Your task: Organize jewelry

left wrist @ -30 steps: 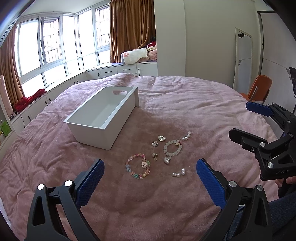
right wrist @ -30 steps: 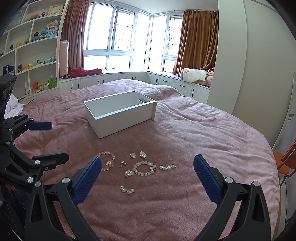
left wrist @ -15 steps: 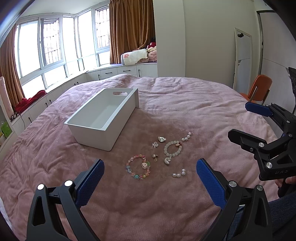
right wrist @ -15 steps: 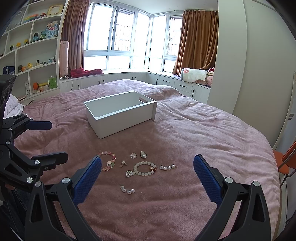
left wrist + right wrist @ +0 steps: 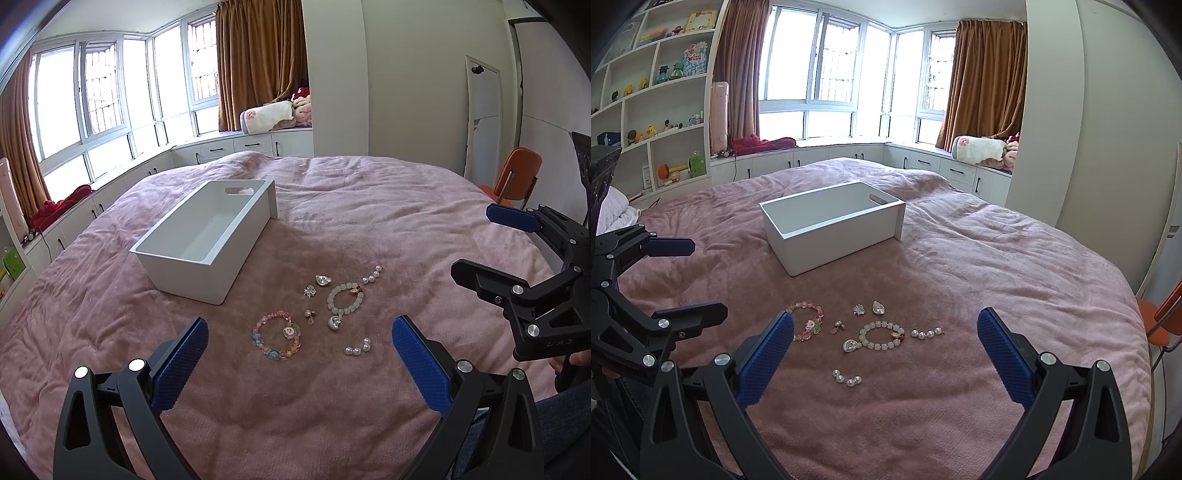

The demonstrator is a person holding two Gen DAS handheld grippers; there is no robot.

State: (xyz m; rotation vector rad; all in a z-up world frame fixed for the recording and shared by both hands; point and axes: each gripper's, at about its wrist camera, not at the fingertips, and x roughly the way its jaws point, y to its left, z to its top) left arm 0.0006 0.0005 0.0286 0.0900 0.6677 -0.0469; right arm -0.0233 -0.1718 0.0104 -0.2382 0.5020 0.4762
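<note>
Both your grippers hang above the near part of the pink plush bedspread (image 5: pixel 369 206), and neither has anything in it: the left gripper (image 5: pixel 299 363) has its jaws spread wide, and the right gripper (image 5: pixel 884 354) likewise.

Nearest the right gripper, at about 11 o'clock in its view, lies the short curved string of white pearls (image 5: pixel 847 379). It is small and sits on soft pile, so come straight down and straddle it across its narrow side before closing.

The pastel multicoloured bead bracelet (image 5: pixel 277 335) lies at 12 o'clock between the left jaws; pinch one side of the ring, not across the whole loop.

Just beyond sit the pale white bead bracelet with a silver charm (image 5: pixel 343 301), a second straight row of pearls (image 5: pixel 926 333), and several small silver earrings and charms (image 5: pixel 317 286). These lie close together, so take one piece at a time.

Farthest, toward 11 o'clock in the left view, stands the empty white rectangular plastic bin (image 5: pixel 207 236), well apart from the jewelry. Carry each piece over its rim before you release.
</note>
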